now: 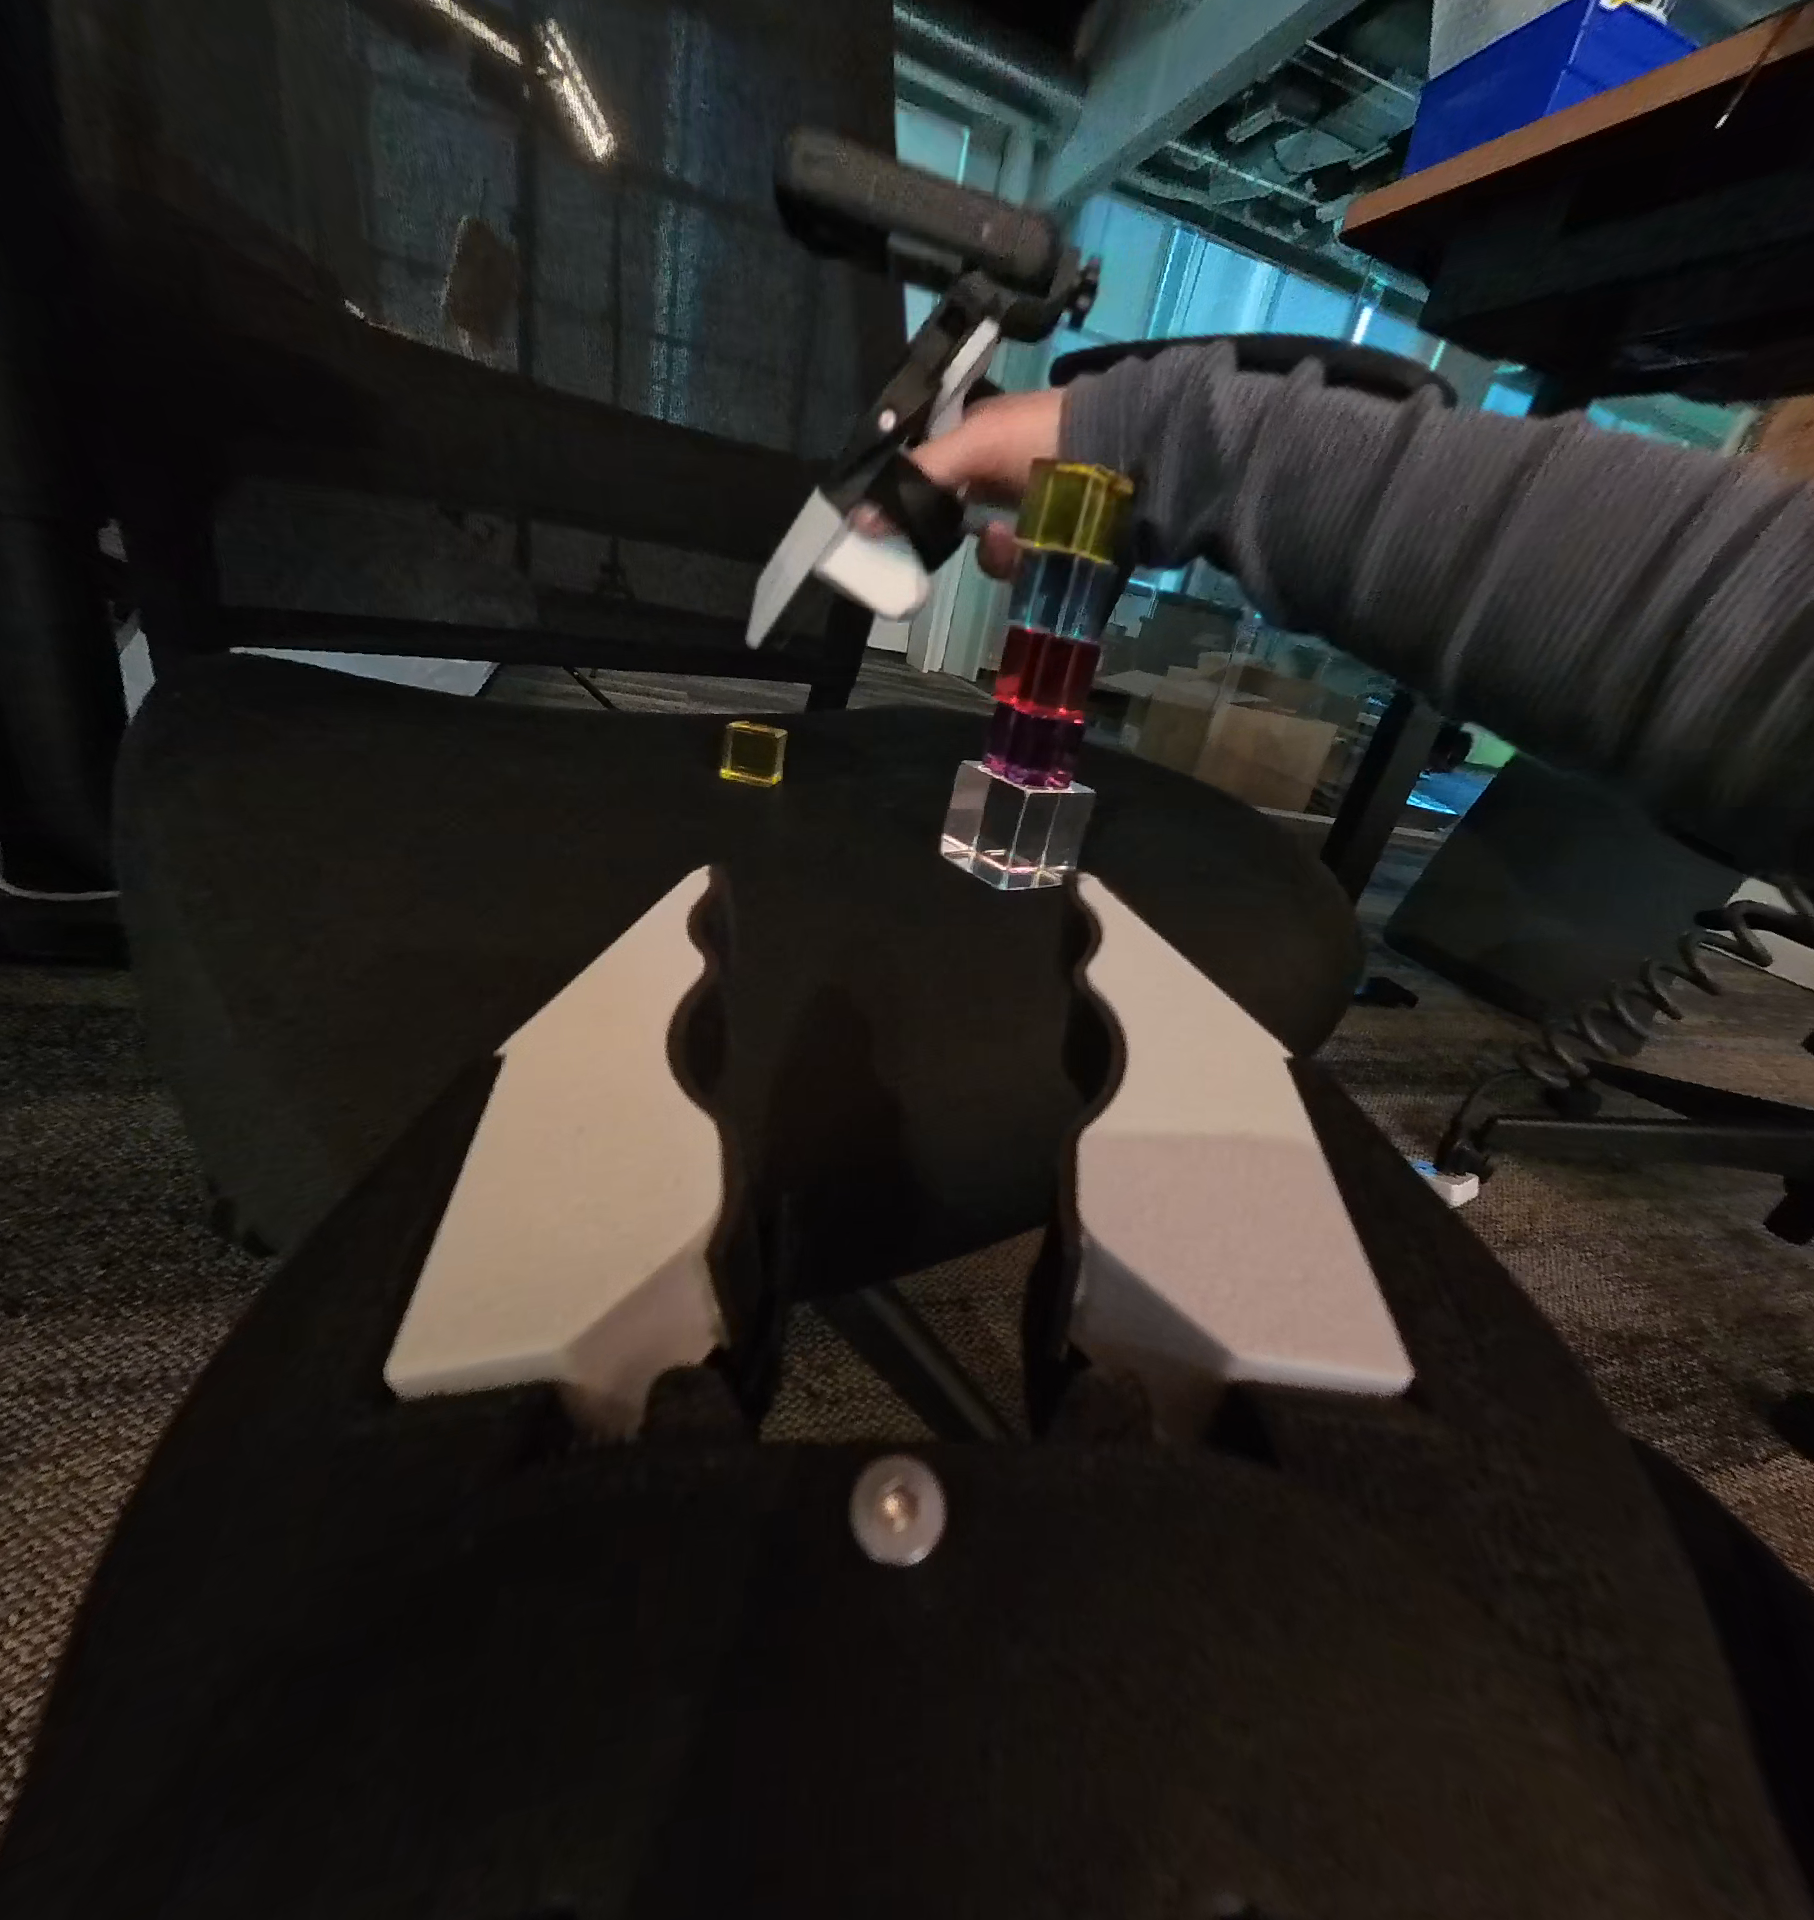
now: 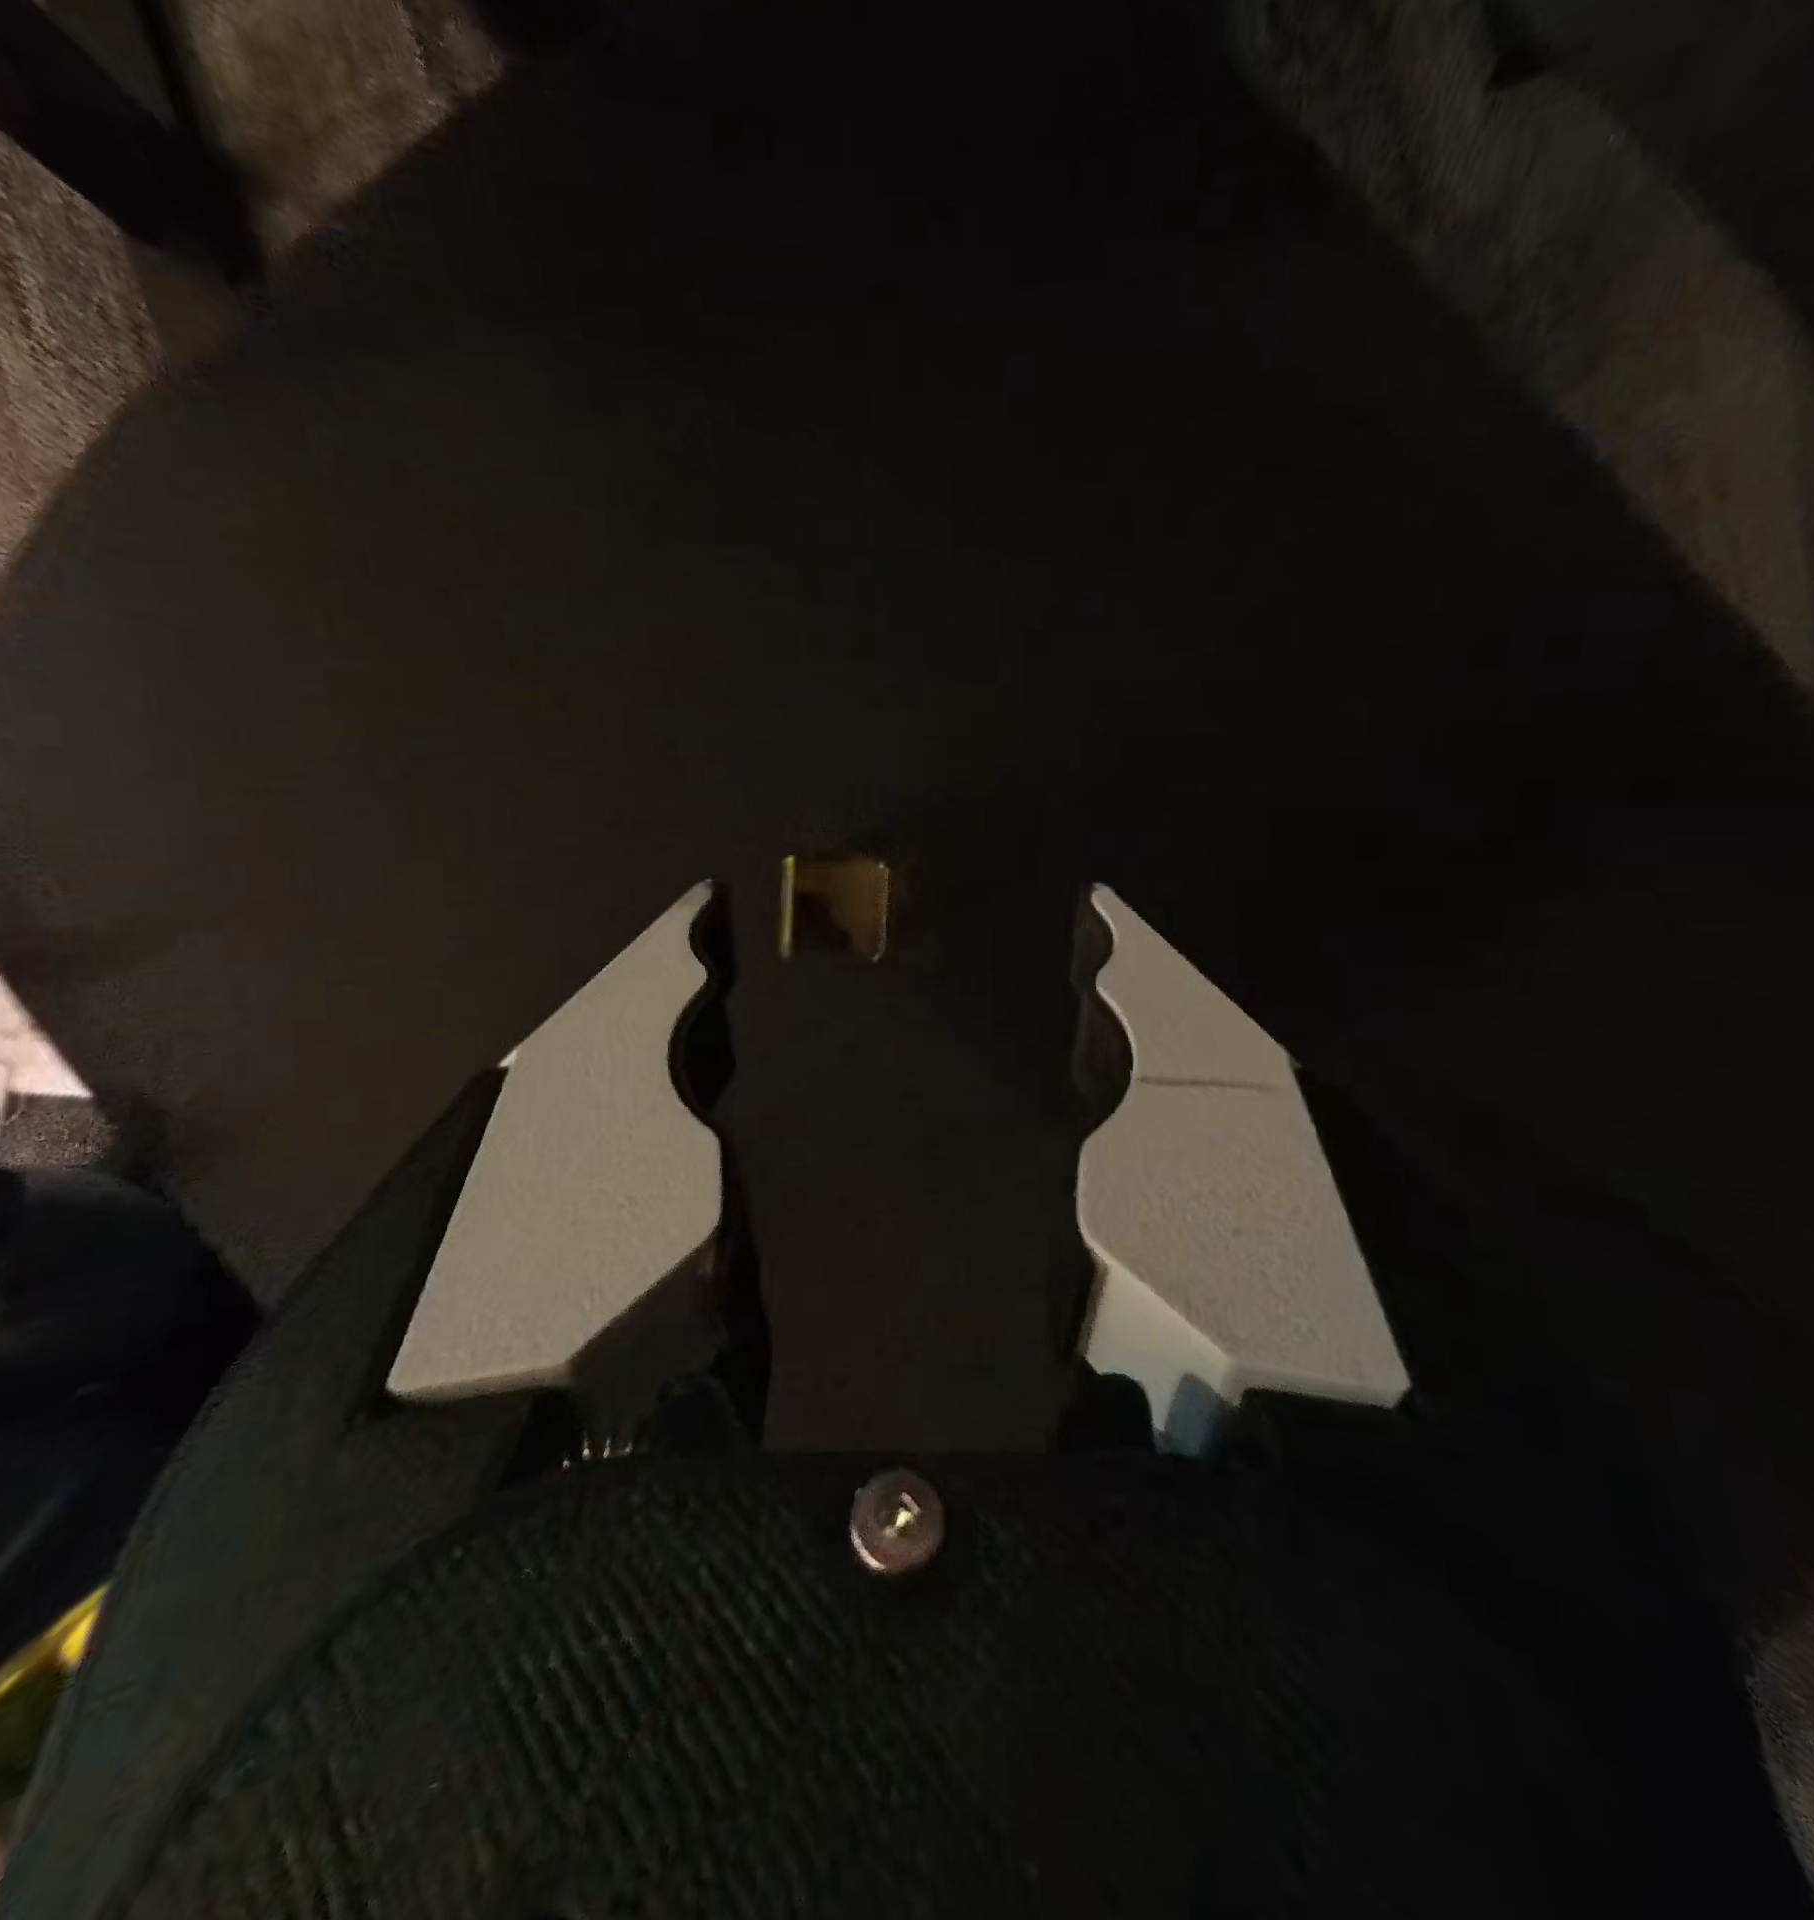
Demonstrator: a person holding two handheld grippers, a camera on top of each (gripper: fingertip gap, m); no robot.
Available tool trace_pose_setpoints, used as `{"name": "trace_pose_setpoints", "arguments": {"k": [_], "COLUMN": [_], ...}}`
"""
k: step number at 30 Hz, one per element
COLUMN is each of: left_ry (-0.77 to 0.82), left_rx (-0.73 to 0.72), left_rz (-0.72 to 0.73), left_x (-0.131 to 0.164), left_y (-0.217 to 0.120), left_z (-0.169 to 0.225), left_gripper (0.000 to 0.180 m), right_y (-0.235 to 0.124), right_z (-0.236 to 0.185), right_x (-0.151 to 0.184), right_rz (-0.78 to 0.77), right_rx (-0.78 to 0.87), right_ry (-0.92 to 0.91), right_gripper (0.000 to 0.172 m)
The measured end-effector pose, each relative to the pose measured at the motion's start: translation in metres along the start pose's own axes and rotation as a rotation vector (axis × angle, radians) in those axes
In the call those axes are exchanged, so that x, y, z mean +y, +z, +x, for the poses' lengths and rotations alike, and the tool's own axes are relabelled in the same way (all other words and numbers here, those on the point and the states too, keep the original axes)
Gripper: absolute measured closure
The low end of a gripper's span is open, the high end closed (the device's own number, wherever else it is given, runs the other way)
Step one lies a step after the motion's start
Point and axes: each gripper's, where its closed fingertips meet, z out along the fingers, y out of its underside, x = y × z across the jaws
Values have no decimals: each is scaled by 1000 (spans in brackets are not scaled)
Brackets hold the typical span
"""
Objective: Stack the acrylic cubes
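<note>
**Clear acrylic cubes on a black chair seat, both grippers spread wide**

Left wrist view: the left gripper (image 1: pixel 895 894) hovers low over the black chair seat (image 1: pixel 446 894) with its grey fingers (image 1: pixel 612 1122) far apart and nothing between them. Just past its right fingertip stands a tower of translucent cubes (image 1: pixel 1043 675): a clear cube (image 1: pixel 1017 826) as the broad base, then purple (image 1: pixel 1036 743), red (image 1: pixel 1048 670), pale blue (image 1: pixel 1064 594) and a yellow cube on top (image 1: pixel 1074 509). The largest block at the bottom probably keeps the column steady on the soft cushion. A lone small yellow cube (image 1: pixel 752 752) lies on the seat, well apart to the tower's left. Above it the right gripper (image 1: pixel 841 582), held by a hand (image 1: pixel 976 452) in a grey ribbed sleeve (image 1: pixel 1454 582), points steeply downward.

Right wrist view: the right gripper (image 2: pixel 895 894) looks nearly straight down at the dark seat (image 2: pixel 882 520), its jaws wide and bare. The small yellow cube (image 2: pixel 835 906) sits on the seat beyond the fingertips, closer to the left finger (image 2: pixel 591 1143), touched by neither pad.
</note>
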Motion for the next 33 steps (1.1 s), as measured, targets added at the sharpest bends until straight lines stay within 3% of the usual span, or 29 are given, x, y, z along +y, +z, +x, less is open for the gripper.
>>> {"name": "trace_pose_setpoints", "arguments": {"k": [6,10,11,14,18,23,29,33], "left_ry": [-13,-16,-21,-42,-54,-51,-57,-58], "left_rx": [-5,-21,-26,-36,-37,-27,-19,-14], "left_rz": [-3,-9,-6,8,39,57,63,63], "left_x": [2,3,3,0,-7,-12,-13,-13], "left_y": [2,-1,-2,-8,-15,-18,-19,-19], "left_z": [-3,-7,-10,-16,-18,-15,-14,-14], "left_gripper": [118,118,118,118,118,118,118,118], "right_y": [36,43,40,10,-63,-132,-154,-150], "right_z": [-11,-11,-7,-8,-30,-63,-103,-110], "right_x": [21,25,23,6,-20,-12,31,40], "right_rz": [-176,-224,-223,-153,5,16,-164,-203], "right_rx": [-37,27,63,112,78,0,-187,-189], "right_ry": [-76,-134,-155,-226,-328,-511,-590,-619], "right_gripper": [112,145,145,146,146,146,146,146]}}
